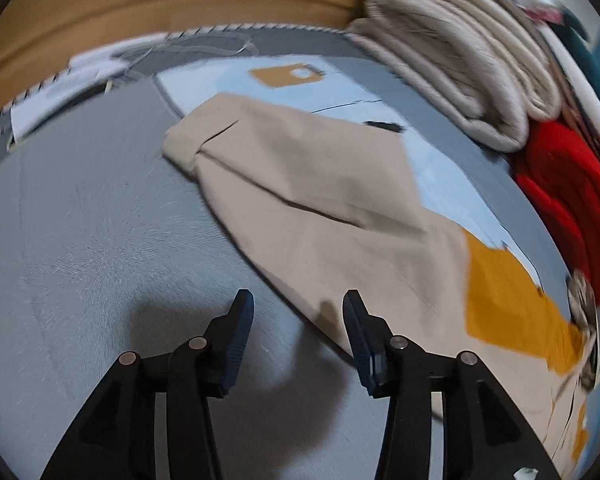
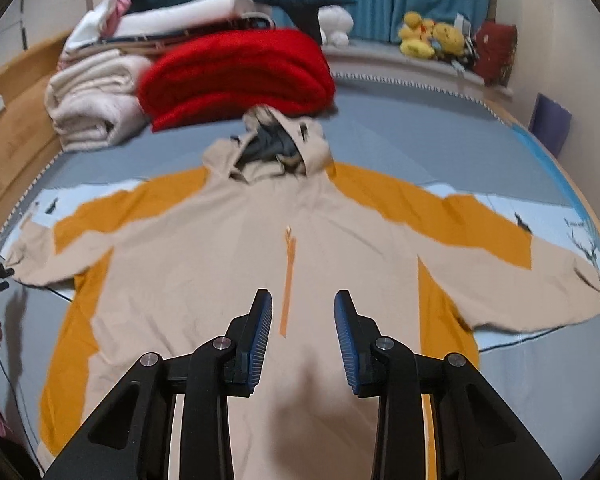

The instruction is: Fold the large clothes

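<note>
Hoodie (image 2: 236, 264), beige and mustard, spread flat

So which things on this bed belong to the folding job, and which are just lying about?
Job:
beige and mustard hooded jacket, spread flat
left claw near its sleeve
right claw over its front

Lying about:
red blanket
cream blanket
plush toys

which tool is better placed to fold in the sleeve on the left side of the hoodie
Left tool: it hangs open right beside that sleeve. The right tool is over the hoodie's chest by the zipper, away from either cuff.
</note>
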A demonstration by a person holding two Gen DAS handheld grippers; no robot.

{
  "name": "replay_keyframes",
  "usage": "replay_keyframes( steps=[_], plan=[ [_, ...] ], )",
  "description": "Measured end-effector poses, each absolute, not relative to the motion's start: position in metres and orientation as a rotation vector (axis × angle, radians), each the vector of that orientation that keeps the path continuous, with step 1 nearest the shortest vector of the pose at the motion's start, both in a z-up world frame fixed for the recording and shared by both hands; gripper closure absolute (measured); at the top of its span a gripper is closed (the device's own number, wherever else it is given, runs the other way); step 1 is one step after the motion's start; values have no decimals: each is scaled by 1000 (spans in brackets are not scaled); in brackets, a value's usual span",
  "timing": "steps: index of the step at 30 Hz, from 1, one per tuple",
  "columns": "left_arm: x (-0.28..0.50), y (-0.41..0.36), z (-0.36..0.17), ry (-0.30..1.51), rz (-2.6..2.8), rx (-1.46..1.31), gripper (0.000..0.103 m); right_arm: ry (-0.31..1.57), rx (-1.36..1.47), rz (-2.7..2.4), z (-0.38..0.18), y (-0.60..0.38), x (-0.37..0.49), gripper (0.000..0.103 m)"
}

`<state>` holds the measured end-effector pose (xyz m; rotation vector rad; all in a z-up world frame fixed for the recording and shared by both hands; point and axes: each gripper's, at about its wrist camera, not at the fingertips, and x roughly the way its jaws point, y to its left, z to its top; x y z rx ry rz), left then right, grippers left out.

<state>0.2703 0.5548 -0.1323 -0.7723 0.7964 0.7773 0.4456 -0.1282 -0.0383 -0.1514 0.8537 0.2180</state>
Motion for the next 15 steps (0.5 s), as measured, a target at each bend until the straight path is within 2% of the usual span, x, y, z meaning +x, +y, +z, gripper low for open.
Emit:
replay_keyframes(
  steps=[5,10,11,13,15],
  plan=[
    [259,583,-149,750,790,-942,60,893,-167,203,-57,-125,452,67],
    [266,589,-148,718,788,-955,64,908,-188,205,-67,-115,453,67],
    [268,590,-148,714,787,-957,77,908,-194,205,-69,-113,452,67],
    [270,591,-151,719,776,-971,96,911,-203,208,-71,-110,451,67],
    [271,589,-146,713,794,-955,99,917,-204,212,-72,-109,450,67]
  ],
)
